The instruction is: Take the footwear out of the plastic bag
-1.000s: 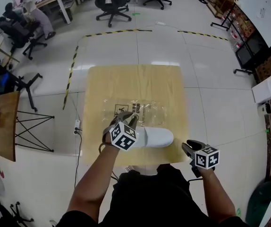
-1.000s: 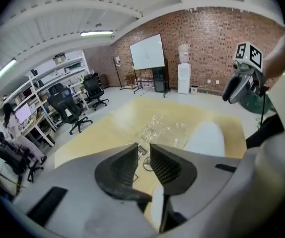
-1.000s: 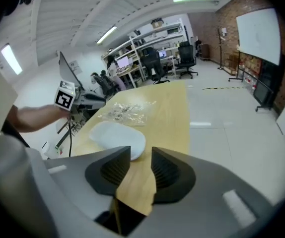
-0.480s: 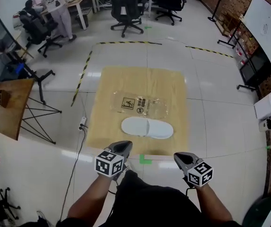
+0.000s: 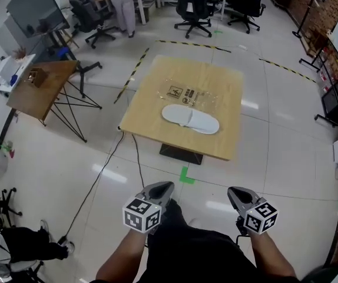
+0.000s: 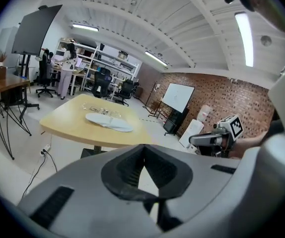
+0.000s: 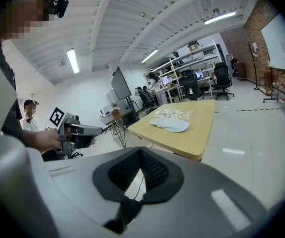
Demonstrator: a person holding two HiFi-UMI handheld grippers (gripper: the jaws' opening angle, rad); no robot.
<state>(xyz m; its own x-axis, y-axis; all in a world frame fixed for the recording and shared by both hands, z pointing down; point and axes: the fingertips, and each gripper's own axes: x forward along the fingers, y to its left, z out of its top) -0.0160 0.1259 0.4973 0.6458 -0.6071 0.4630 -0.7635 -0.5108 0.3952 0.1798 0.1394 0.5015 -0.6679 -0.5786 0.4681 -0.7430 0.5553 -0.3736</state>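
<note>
Square light-wood table [image 5: 218,142]. Clear printed plastic bag [image 5: 197,94], flat on the tabletop's far half. Pair of white flat slippers [image 5: 190,118], outside the bag, just beside its near edge. Grey left gripper [image 5: 165,187] and right gripper [image 5: 234,192]: jaws pressed together, empty, well apart from the table.

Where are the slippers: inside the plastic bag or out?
Out: the white slippers lie bare on the wooden table, beside the clear bag.

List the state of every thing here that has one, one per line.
slippers: out of the bag, lying flat on the table.
plastic bag: flat on the table, just beyond the slippers.
left gripper: shut, empty, away from the table.
right gripper: shut, empty, away from the table.
</note>
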